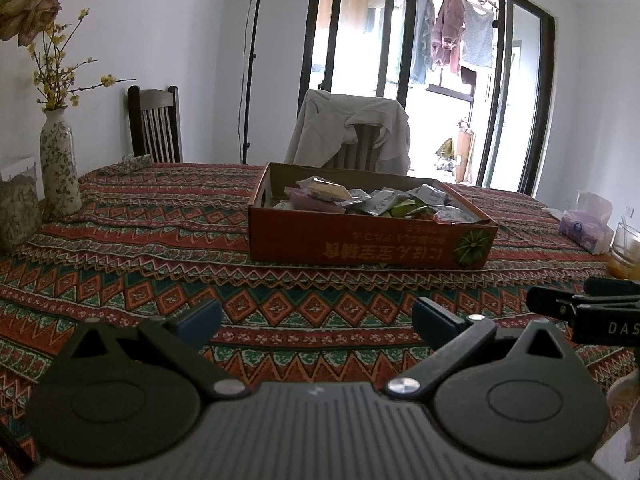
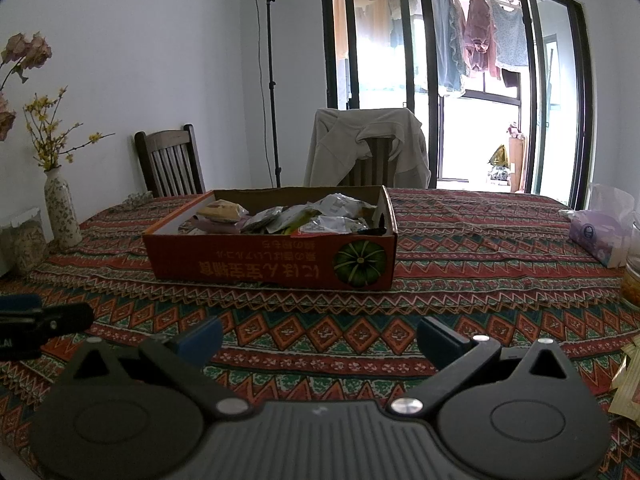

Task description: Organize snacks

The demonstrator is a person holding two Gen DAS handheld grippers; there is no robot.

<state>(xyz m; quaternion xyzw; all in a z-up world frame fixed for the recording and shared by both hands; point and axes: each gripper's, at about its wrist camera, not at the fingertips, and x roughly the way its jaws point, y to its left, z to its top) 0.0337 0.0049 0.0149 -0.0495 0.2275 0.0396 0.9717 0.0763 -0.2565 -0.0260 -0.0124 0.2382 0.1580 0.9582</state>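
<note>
**Snack box sat ahead of two empty grippers**

Patterned cloth covered the dining table (image 1: 120, 240), which filled the room's foreground, with chairs, a lamp stand and glass balcony doors behind it. On it, ahead of both tools and well apart from them, stood the red cardboard box (image 1: 360, 240), open-topped and heaped with snack packets (image 1: 380, 200).

Judged from its look, the box would be stiff enough to push or drag by a wall, though its thin rim could buckle under a hard pinch. The packets were foil and plastic sachets, most likely light, crinkly and slippery; a crimped edge or corner seemed the best place to take hold, since squeezing the middle might crush what is inside.

From the left gripper (image 1: 316, 316) the box lay forward and slightly right; from the right gripper (image 2: 320, 336) it lay forward and slightly left. Both grippers hovered low over the near cloth with fingers spread wide and nothing between them. A pale yellow packet (image 2: 630, 384) lay just right of the right gripper, at the frame's edge, nearer than anything in the box.
</note>
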